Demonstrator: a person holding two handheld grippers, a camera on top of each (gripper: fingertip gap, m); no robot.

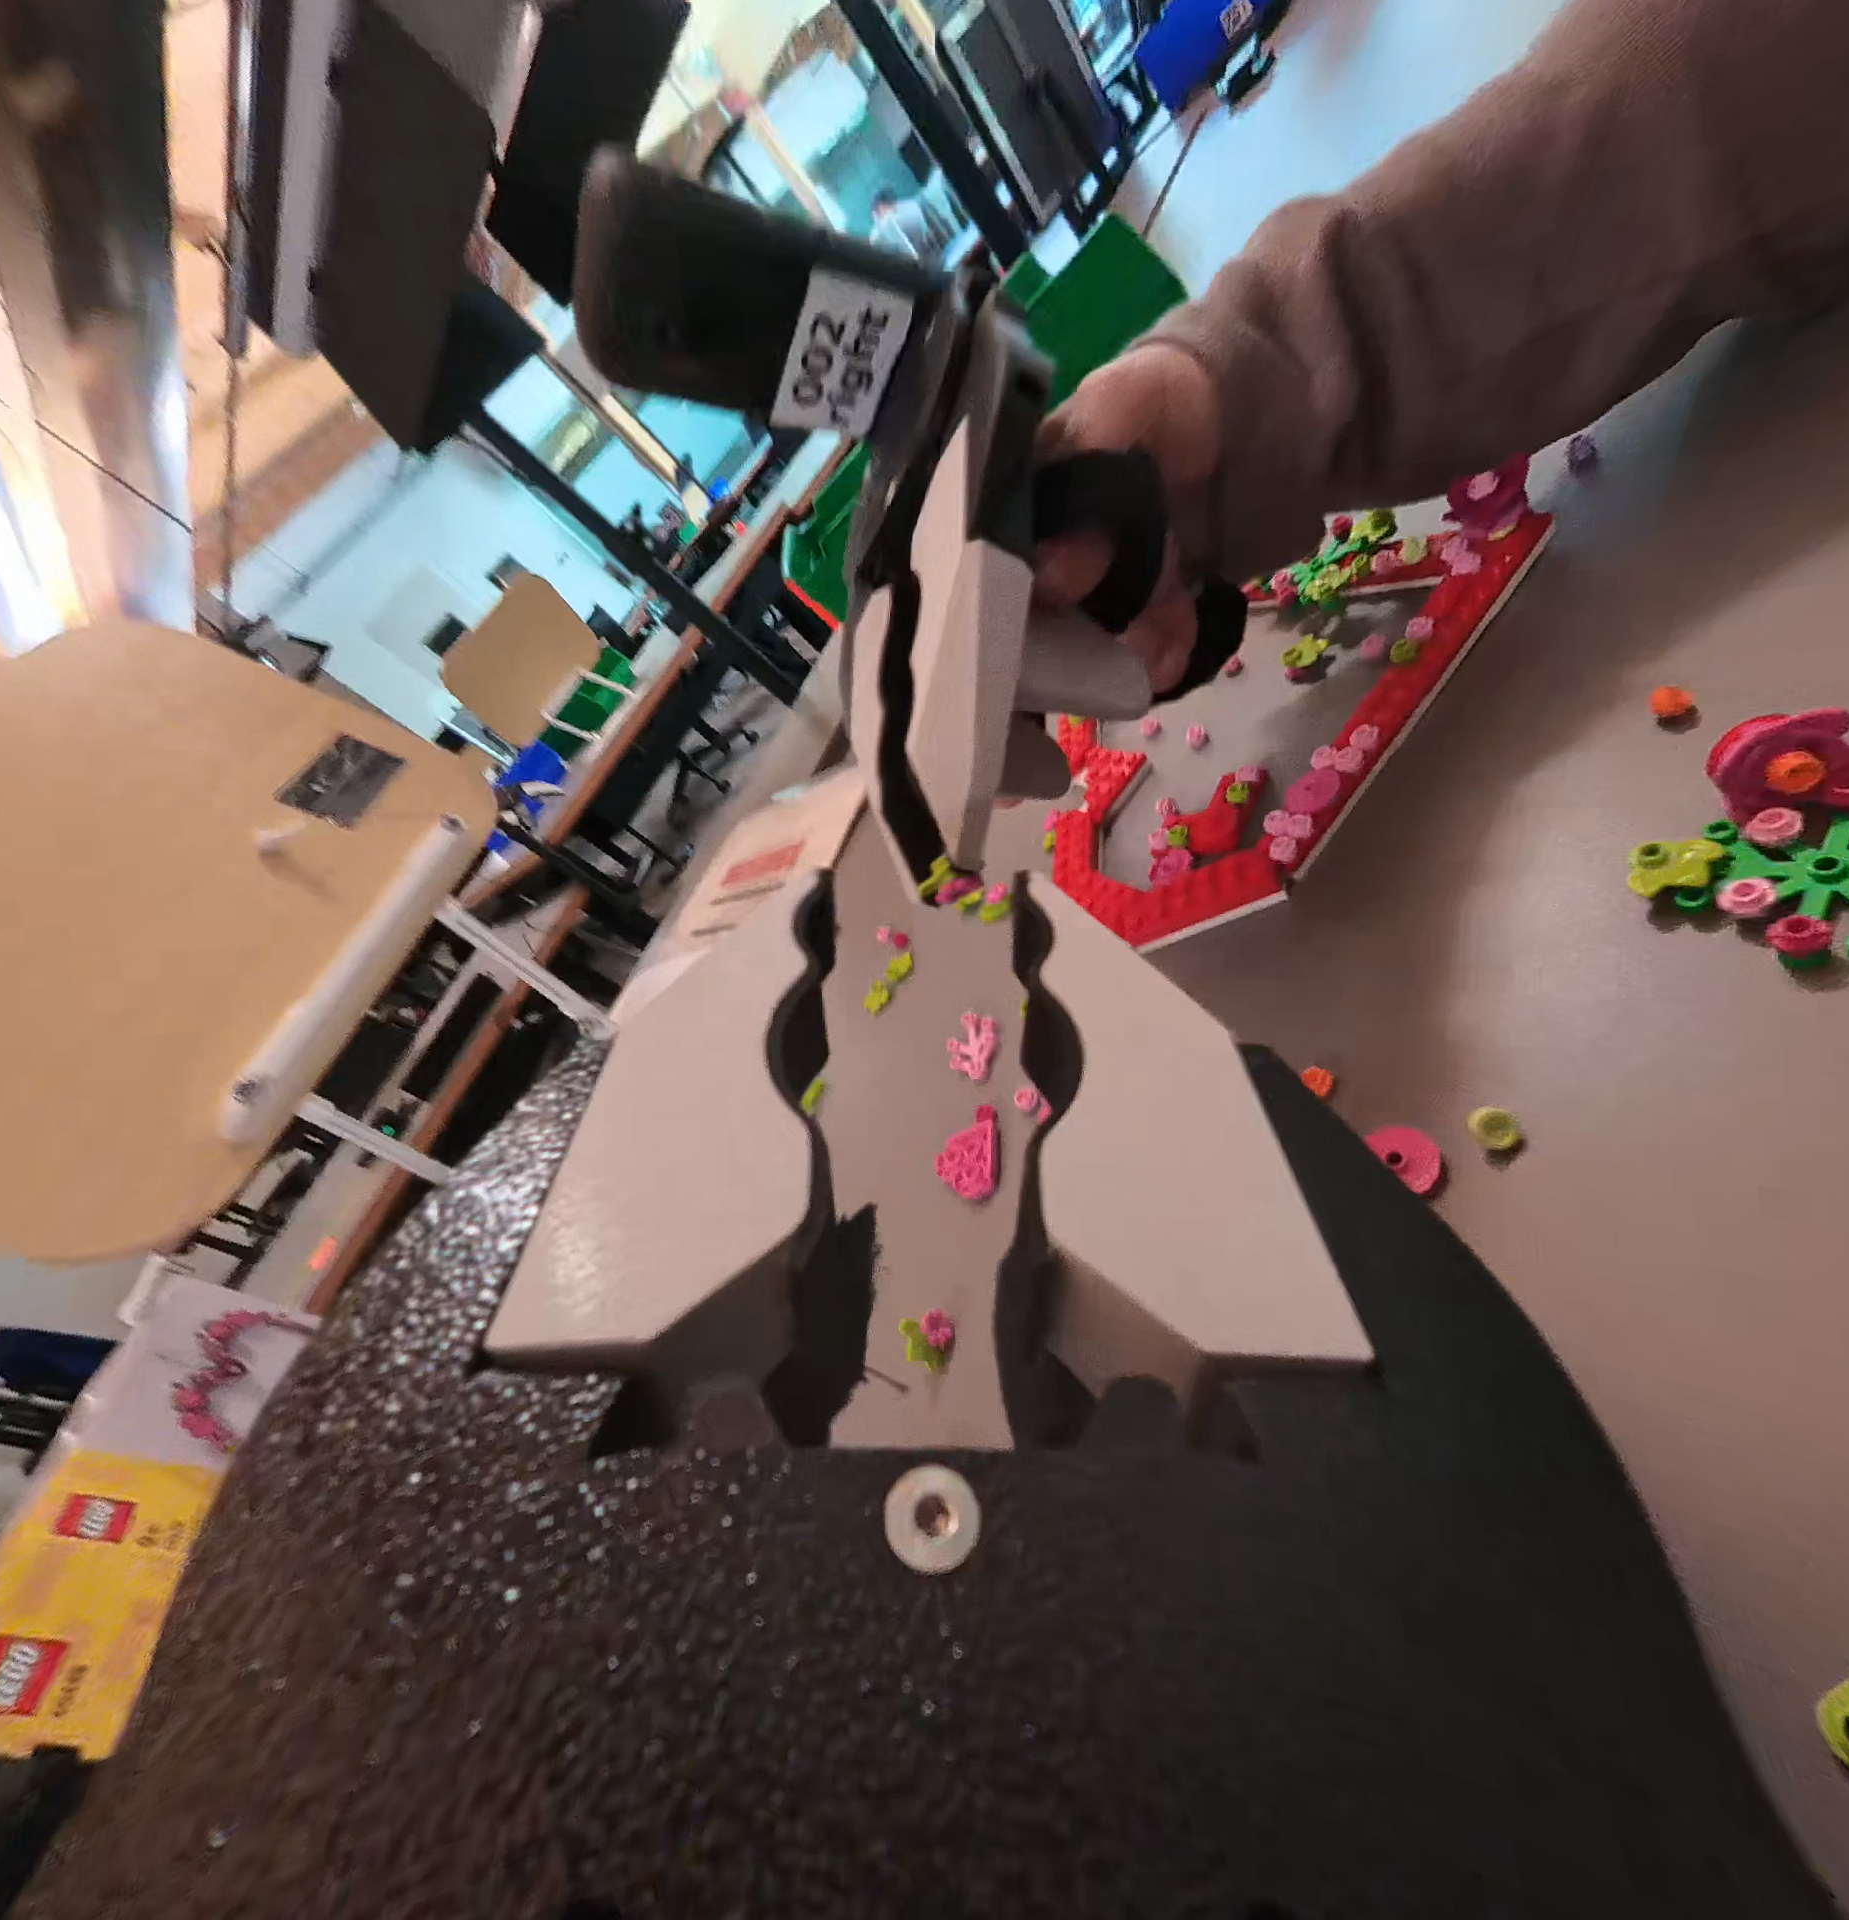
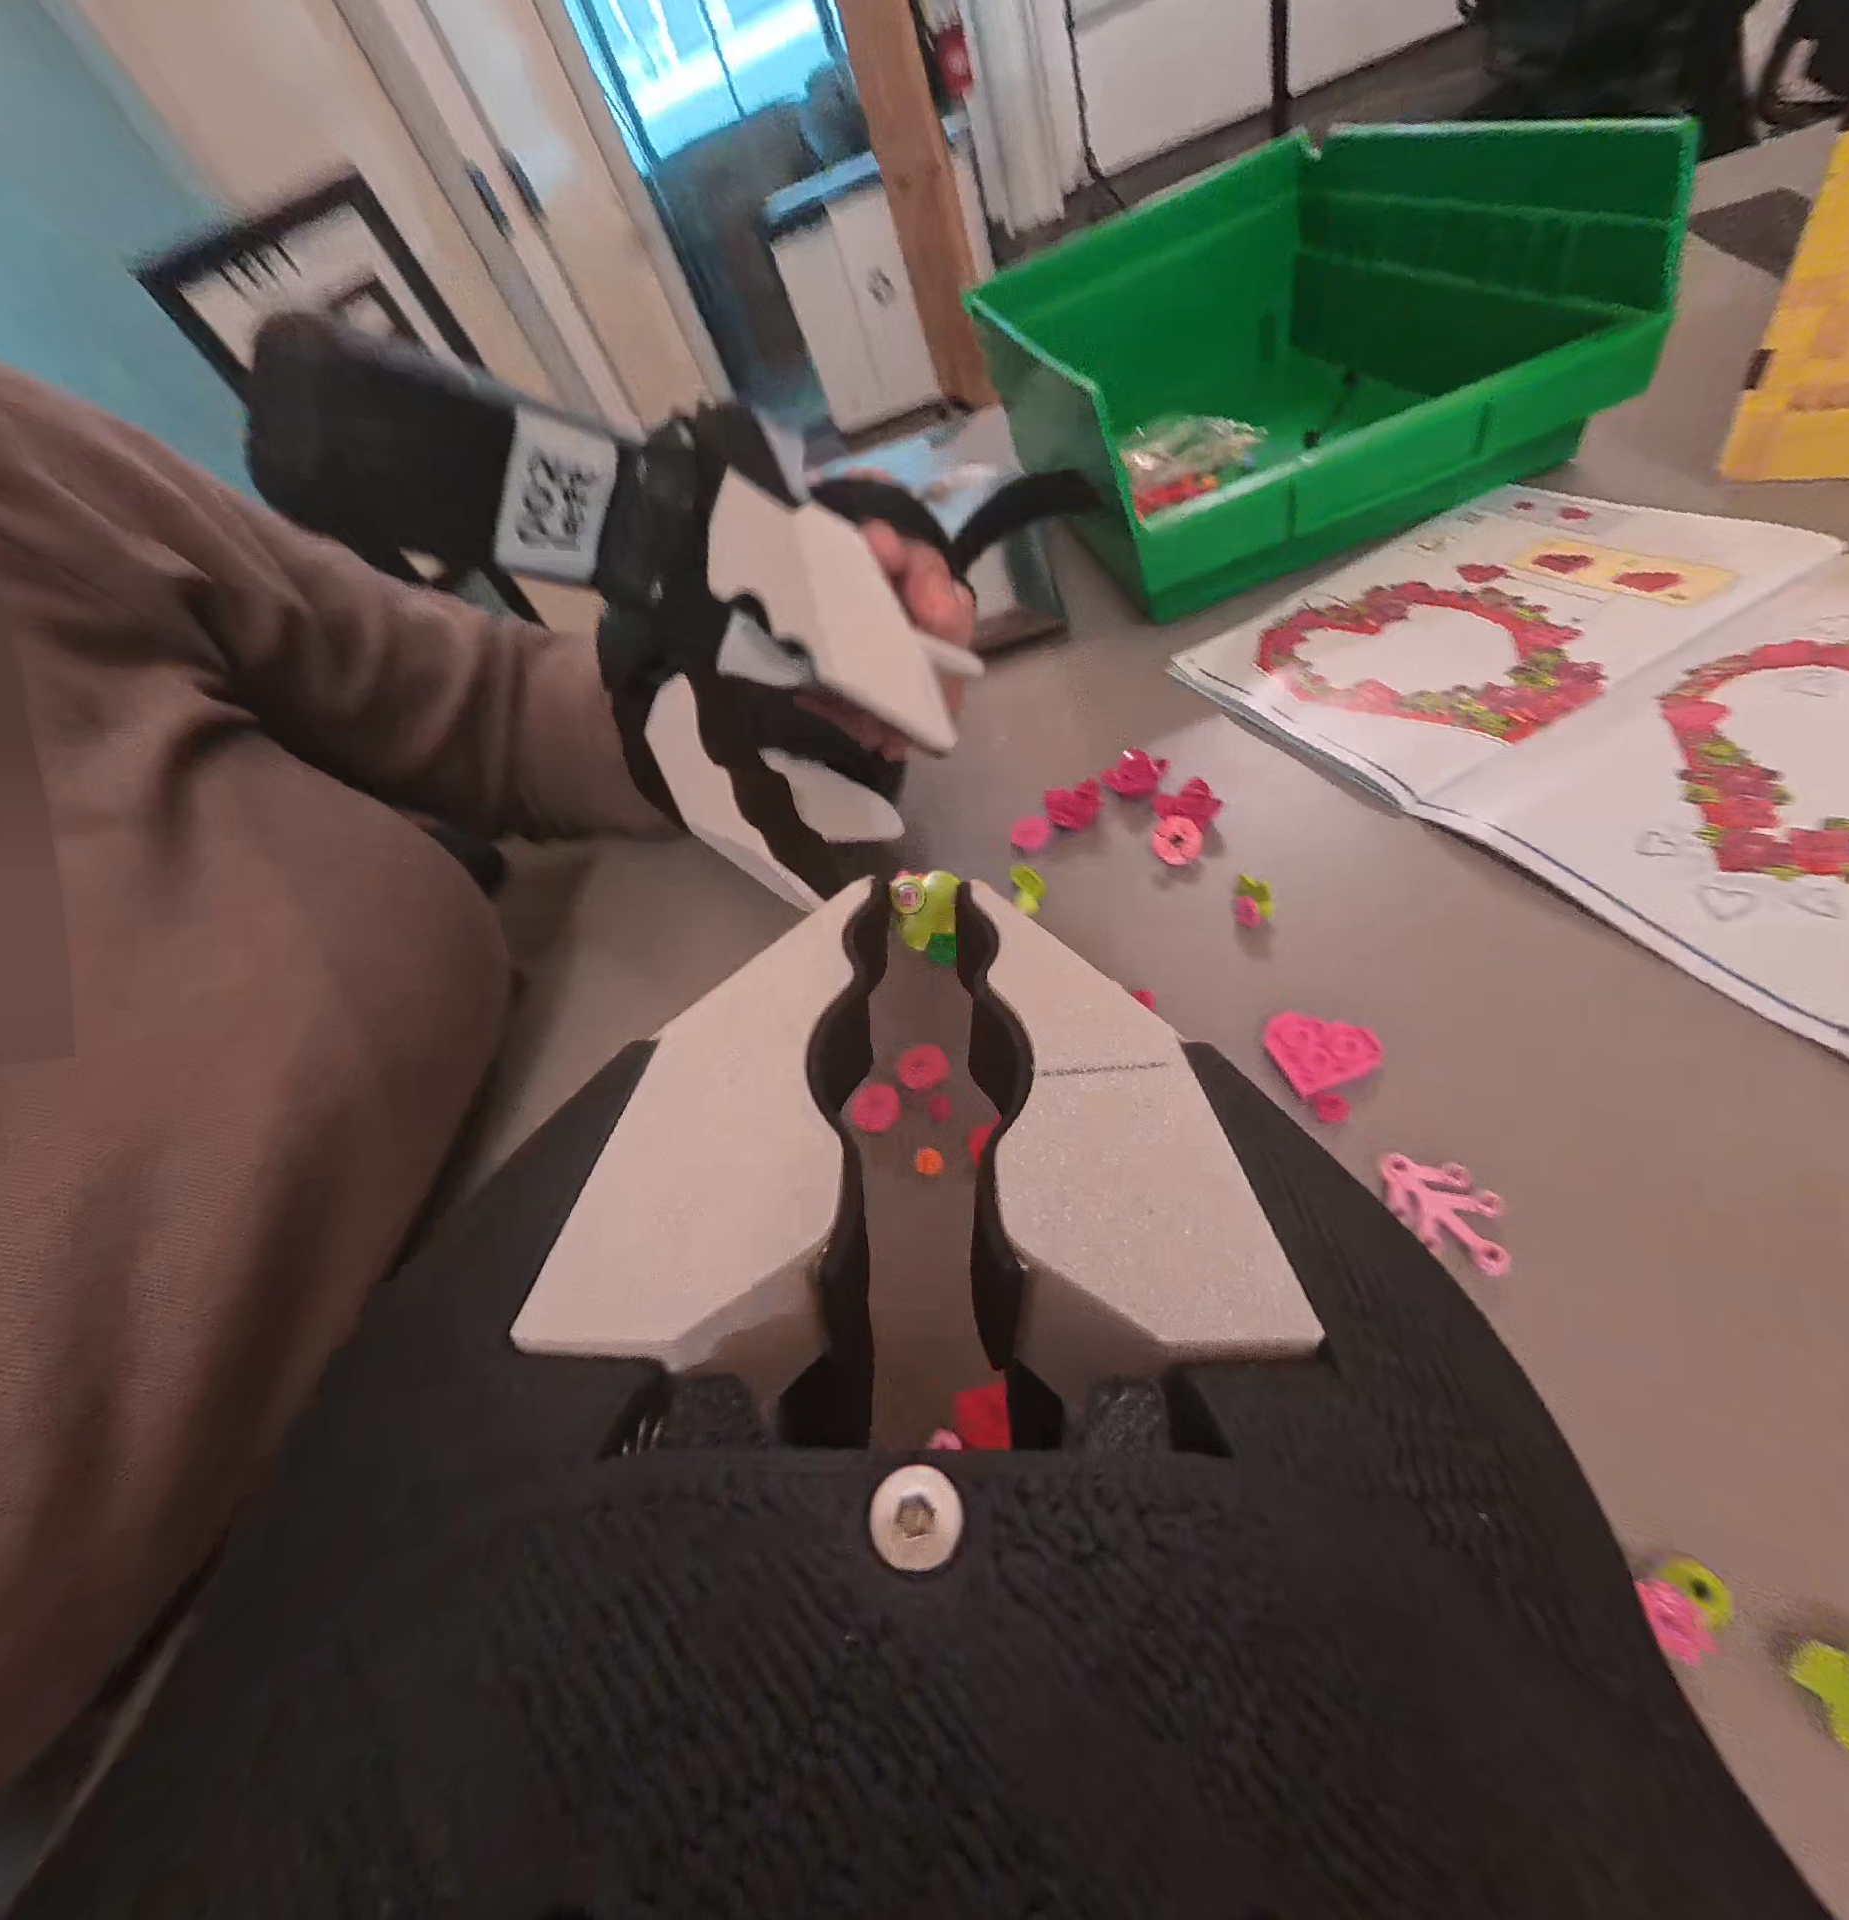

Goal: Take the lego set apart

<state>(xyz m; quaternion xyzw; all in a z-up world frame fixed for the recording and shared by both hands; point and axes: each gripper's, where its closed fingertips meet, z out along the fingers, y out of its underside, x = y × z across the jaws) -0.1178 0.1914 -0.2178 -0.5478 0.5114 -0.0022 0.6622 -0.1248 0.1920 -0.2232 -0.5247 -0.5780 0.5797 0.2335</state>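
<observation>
Between right claw [image 2: 925,904] tips: lime piece [image 2: 922,912]

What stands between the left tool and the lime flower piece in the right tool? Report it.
Nothing visible. The open left tool points at the lime flower piece, pinched at the right tool's tips just ahead of it.

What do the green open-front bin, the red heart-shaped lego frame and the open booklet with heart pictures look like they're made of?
The green open-front bin looks like rigid moulded plastic with a slight sheen and ribbed walls. The red heart-shaped lego frame looks like hard glossy plastic, with studs showing on top. The open booklet with heart pictures looks like smooth printed paper, thin pages lying flat with a centre fold.
</observation>
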